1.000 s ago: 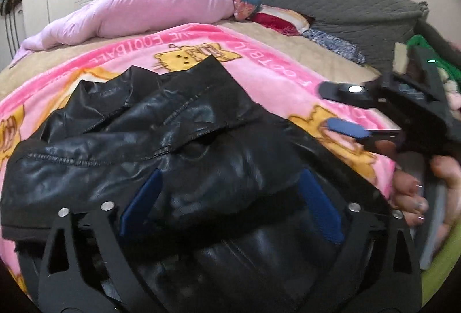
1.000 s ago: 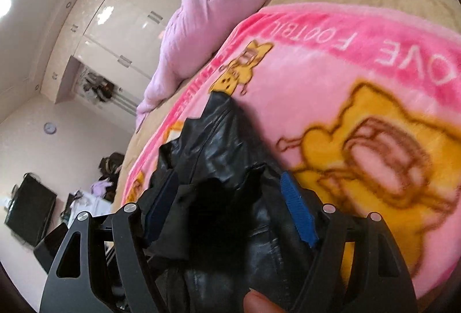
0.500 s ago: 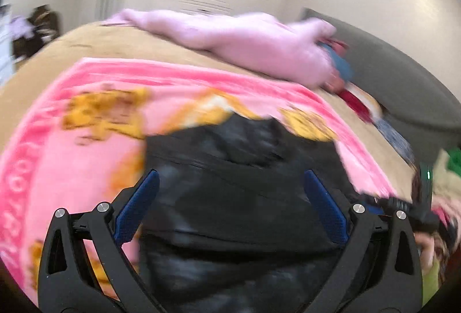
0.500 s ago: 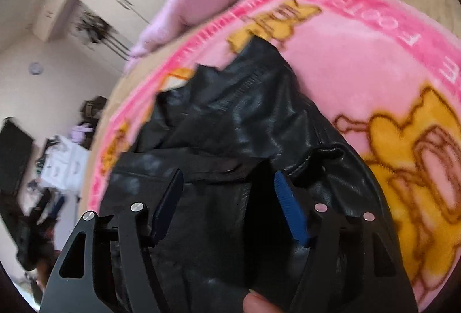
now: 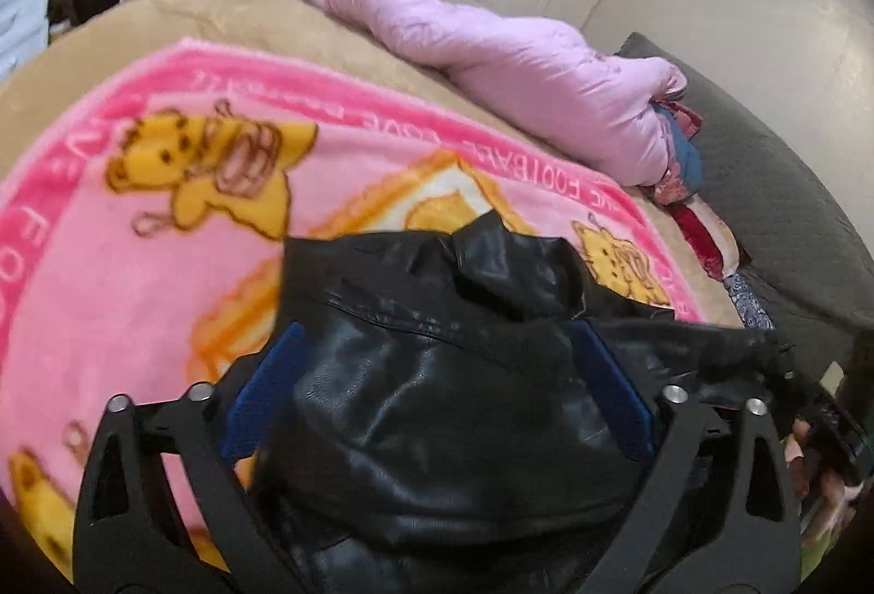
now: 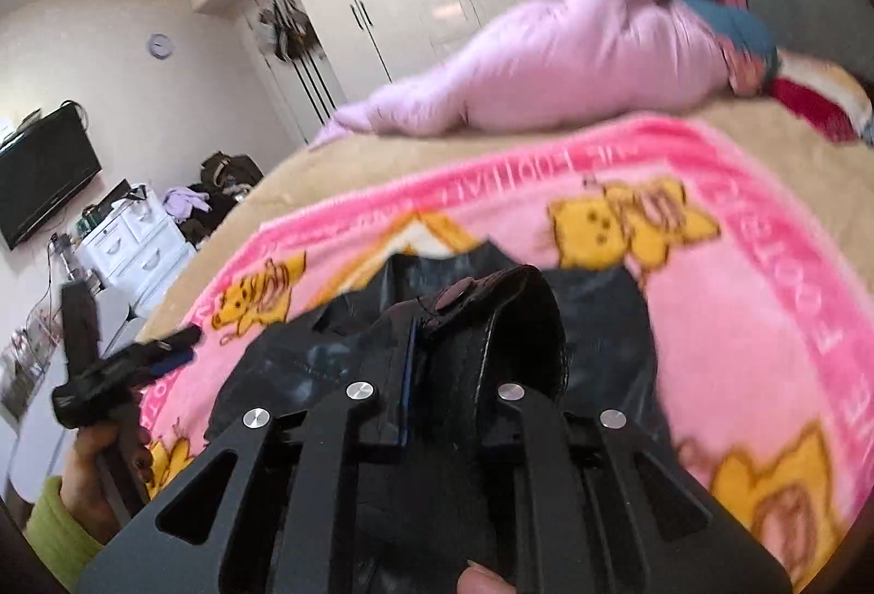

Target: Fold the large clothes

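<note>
Closed since a moment ago, right claw (image 6: 453, 370) pinches glossy black leather jacket (image 5: 437, 403); left claw (image 5: 437, 408) gapes wide over its creases.

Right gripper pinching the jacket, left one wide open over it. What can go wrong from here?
1. The right gripper is shut on only a narrow snap tab of the black leather jacket; the glossy leather may slip out when pulled.
2. The left gripper is open, so the bunched jacket hangs from one point and may fold unevenly.
3. The jacket could drag the pink blanket along.
</note>
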`<state>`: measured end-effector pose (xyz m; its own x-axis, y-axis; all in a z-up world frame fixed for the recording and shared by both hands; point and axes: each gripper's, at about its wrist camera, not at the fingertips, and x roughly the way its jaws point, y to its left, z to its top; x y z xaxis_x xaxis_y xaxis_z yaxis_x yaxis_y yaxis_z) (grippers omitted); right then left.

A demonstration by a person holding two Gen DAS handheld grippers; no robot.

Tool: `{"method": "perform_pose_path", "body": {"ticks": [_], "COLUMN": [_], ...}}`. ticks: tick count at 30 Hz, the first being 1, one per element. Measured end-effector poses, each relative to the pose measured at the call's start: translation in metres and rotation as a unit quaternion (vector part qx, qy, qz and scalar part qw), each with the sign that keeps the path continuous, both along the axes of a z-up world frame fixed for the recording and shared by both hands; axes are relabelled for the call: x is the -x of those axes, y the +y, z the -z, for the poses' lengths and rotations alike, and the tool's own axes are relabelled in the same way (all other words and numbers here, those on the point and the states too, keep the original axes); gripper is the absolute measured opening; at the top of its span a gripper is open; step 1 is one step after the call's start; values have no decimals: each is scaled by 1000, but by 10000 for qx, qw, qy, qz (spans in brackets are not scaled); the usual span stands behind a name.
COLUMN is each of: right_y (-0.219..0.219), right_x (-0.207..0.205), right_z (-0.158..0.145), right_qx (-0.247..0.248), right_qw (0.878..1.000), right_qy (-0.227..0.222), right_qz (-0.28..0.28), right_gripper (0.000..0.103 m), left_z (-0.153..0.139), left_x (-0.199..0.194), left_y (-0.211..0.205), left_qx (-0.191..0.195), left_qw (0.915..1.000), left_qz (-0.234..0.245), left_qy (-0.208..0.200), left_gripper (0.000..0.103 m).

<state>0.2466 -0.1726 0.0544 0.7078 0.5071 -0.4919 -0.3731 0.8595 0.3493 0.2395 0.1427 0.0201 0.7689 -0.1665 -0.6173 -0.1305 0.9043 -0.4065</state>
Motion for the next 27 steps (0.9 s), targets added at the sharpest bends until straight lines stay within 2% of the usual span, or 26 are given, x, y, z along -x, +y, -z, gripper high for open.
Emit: {"method": "perform_pose_path", "body": {"ticks": [2, 5, 9, 16, 20, 22, 24, 27], "right_y": [-8, -22, -29, -25, -28, -32, -37, -43], "right_x": [-3, -12, -19, -26, -30, -30, -29, -21], "right_z": [8, 26, 37, 53, 65, 69, 70, 61], "right_qx": [-62, -154, -147, -57, 35, 13, -76, 46], "right_qw": [9999, 9996, 9991, 9970, 9937, 9920, 9903, 9919], "right_qy": [-88, 182, 332, 679, 945, 1076, 1154, 850], "right_qz": [28, 135, 233, 366, 604, 665, 764, 938], "right_gripper": [12, 12, 12, 12, 24, 26, 34, 42], "left_z": [10, 26, 53, 76, 82, 84, 83, 81], "left_x": [-10, -20, -28, -34, -34, -34, -34, -32], "left_y": [-6, -17, -28, -33, -32, -32, -33, -34], "left_qx": [-60, -127, -356, -570, -578, -577, -599, -591], "left_qw": [9998, 9988, 9955, 9921, 9921, 9923, 9923, 9928], "left_qz": [55, 202, 300, 356, 369, 377, 383, 424], "left_qy": [154, 432, 824, 1055, 1049, 1033, 1009, 953], "left_gripper": [77, 68, 67, 67, 67, 68, 68, 71]}}
